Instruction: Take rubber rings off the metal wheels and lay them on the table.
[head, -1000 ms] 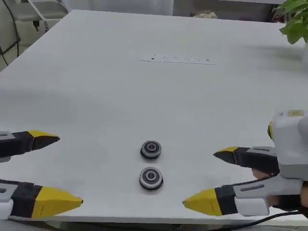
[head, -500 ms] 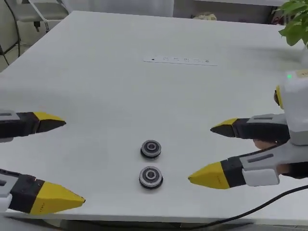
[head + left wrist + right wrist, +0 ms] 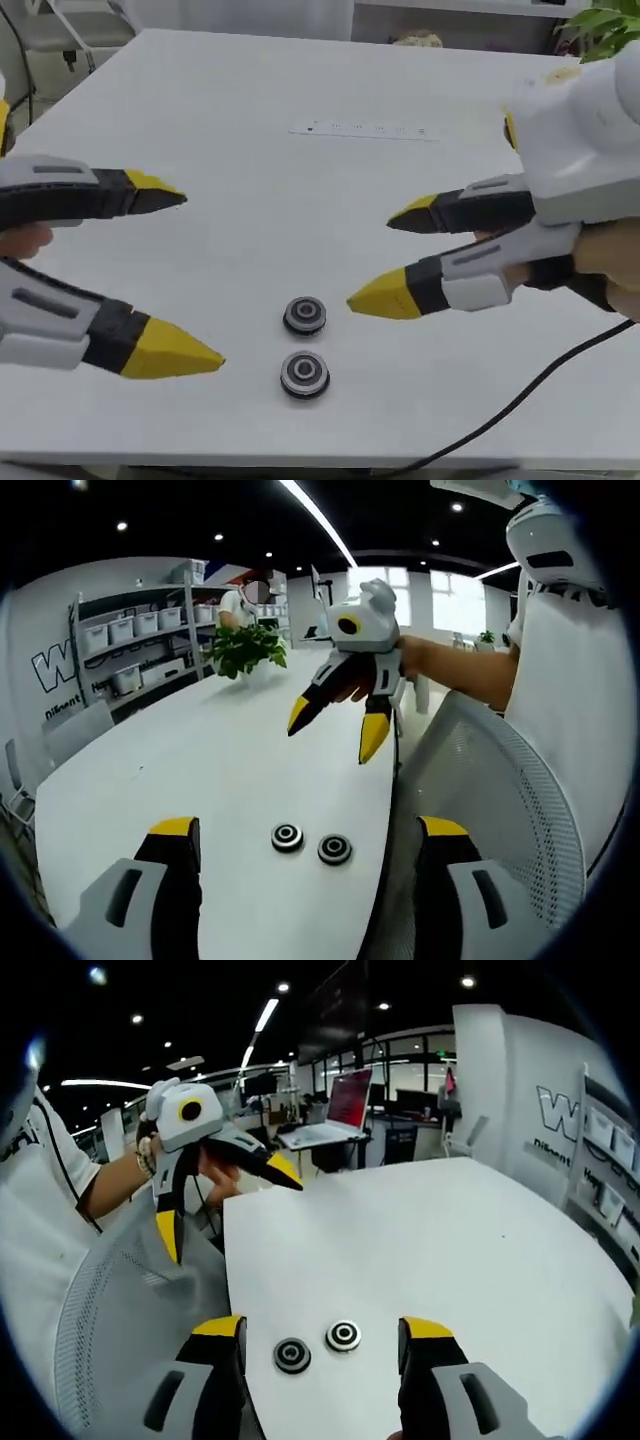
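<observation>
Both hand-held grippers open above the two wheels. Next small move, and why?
Probably lower the right hand-held gripper onto the farther wheel, jaws either side of it. Its tips hang nearest that wheel, the dark outer ring is on it, and the left hand-held gripper is open too, free to steady the wheel.

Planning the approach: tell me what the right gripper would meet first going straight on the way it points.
Likely the metal wheels on the table, just ahead between the open jaws of the right gripper. Height is unclear; held high, it could pass over them toward the left gripper.
</observation>
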Motion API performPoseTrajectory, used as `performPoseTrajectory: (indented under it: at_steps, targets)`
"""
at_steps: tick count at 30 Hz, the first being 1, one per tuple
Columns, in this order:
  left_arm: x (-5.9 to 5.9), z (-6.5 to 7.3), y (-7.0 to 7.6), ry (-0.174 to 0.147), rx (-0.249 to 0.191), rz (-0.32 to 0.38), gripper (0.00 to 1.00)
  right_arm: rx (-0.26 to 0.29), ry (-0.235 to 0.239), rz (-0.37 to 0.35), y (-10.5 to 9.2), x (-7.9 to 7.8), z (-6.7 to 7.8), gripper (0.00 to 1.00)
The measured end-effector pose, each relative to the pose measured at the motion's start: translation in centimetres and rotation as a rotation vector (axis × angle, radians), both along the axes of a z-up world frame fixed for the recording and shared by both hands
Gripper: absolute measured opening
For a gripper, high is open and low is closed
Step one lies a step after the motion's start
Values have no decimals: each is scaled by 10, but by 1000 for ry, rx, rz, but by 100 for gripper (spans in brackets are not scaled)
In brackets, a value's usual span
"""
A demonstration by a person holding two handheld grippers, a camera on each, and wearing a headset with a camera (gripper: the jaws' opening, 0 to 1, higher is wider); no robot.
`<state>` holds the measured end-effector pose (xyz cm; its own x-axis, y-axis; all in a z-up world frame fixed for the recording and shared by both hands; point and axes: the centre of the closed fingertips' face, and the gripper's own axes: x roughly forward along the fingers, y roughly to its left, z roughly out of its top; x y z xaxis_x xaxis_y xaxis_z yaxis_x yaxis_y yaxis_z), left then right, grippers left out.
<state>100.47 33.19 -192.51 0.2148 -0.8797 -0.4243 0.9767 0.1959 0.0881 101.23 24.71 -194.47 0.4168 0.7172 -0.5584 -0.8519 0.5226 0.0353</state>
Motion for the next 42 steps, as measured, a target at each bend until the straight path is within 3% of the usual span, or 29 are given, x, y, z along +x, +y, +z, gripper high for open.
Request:
performPoseTrajectory:
  at_steps: [3,7,10,12,14,18,22,24,26,30,33,34,35,37,38,39,40,42]
  targets:
    - [5,6,-13,-13,-47,-11,84,23,-8,44,16,5,2,57]
    - [12,5,-28,-49,-47,-50,76,-12,22,114,32,3,-11,52]
    - [12,6,-41,-32,-78,-89,76,-29,36,124,35,3,-26,50]
    - [12,3,-48,-40,-74,-111,74,-13,38,118,33,8,-36,47]
    - [11,-4,-52,-78,-41,-160,72,-5,62,164,34,0,-49,44]
    - [11,-14,-58,-40,-55,-180,67,-27,88,192,28,-7,-69,40]
    - [17,-31,-59,-8,-49,-148,63,-19,114,172,24,-6,-82,35]
    - [16,-38,-60,14,-83,-135,63,-22,127,166,25,-8,-90,32]
    - [13,-44,-60,56,-115,-118,64,-54,142,186,24,-13,-100,30]
    - [3,-61,-60,68,-66,-152,51,-96,147,227,28,-20,-110,29]
    - [-2,-72,-63,67,-70,-154,43,-110,149,243,28,-23,-117,28]
    - [-4,-79,-61,23,-20,-187,39,-123,153,242,27,-25,-120,27]
    - [-2,-80,-61,-11,-9,-191,36,-129,148,239,26,-25,-121,26]
    - [-2,-82,-62,8,-31,-170,31,-140,148,235,26,-24,-125,25]
    - [-3,-87,-62,39,-26,-168,31,-145,148,232,26,-24,-126,23]
    - [-4,-92,-61,46,-6,-178,31,-134,166,230,27,-27,-126,21]
    - [-4,-101,-58,36,33,-186,31,-130,164,230,27,-26,-126,20]
    - [-2,-107,-57,32,50,-179,30,-127,164,227,27,-27,-126,19]
